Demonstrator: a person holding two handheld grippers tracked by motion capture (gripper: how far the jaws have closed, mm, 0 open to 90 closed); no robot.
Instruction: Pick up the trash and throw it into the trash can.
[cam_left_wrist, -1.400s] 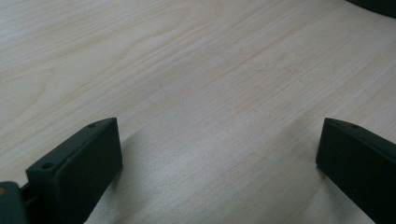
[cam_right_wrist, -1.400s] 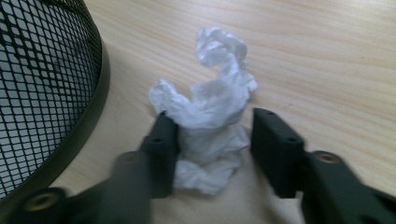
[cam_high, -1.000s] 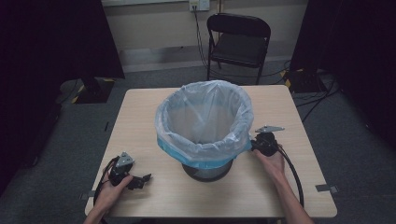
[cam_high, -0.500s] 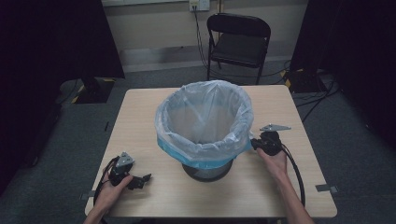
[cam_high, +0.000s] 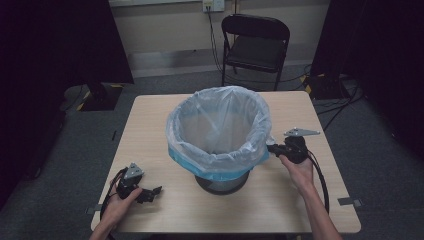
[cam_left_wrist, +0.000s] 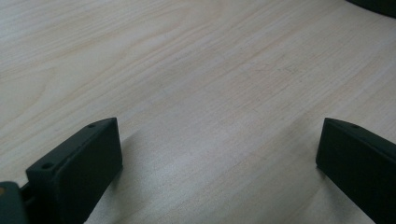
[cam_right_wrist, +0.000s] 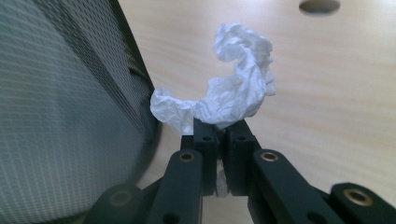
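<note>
From above, we see the bin (cam_high: 220, 145) mid-counter (cam_high: 150, 130), lined with a bag (cam_high: 200, 125); the right tongs (cam_high: 272, 148) sit just beside its rim, the left tongs (cam_high: 156, 192) low near the front edge; in the left gripper view, the jaws stand wide apart over bare wood; in the right gripper view, we find the tongs (cam_right_wrist: 223, 140) clamped on crumpled paper (cam_right_wrist: 233, 93), just beside the bin's mesh wall (cam_right_wrist: 60, 107).
</note>
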